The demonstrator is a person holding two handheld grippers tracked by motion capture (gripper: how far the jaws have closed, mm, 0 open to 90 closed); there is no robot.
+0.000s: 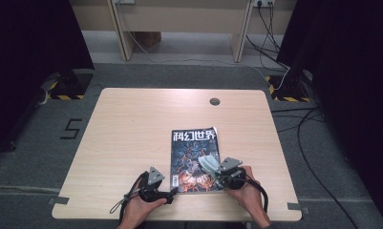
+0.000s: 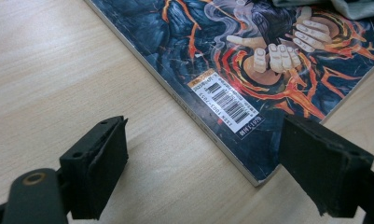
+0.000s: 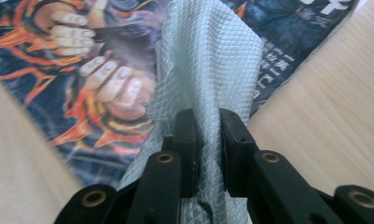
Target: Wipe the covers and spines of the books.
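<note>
Magazine [image 1: 195,160] cover, lower centre of the high view, lies flat on the counter [image 1: 132,133] with its bottom edge close to the near rim; it looks set to be wiped with the pale cloth [image 1: 208,162].

Nearest, at the bottom of that view, two hands come in. The left claw [image 1: 169,194] rests low on the counter just beside the magazine's lower left corner. In the left gripper view its jaws stand wide apart with nothing between the pads, and that corner [image 2: 261,179] with the barcode label [image 2: 226,102] sits just ahead, toward the right jaw. No earlier picture bears on it, so I say only that it is wide open and empty.

The right claw [image 1: 217,177] is a little farther up, over the lower right part of the cover. In the right gripper view its jaws are pinched tight on the quilted cloth [image 3: 208,70], which stands up from the pads and drapes onto the printed artwork.

My reading: the cloth is in place on the cover and a wiping stroke is in hand. The next move likely calls for the left claw to pin the near corner so the magazine does not slide, while the right drags the cloth flat up the cover toward the title [image 1: 194,135] at the far end.
</note>
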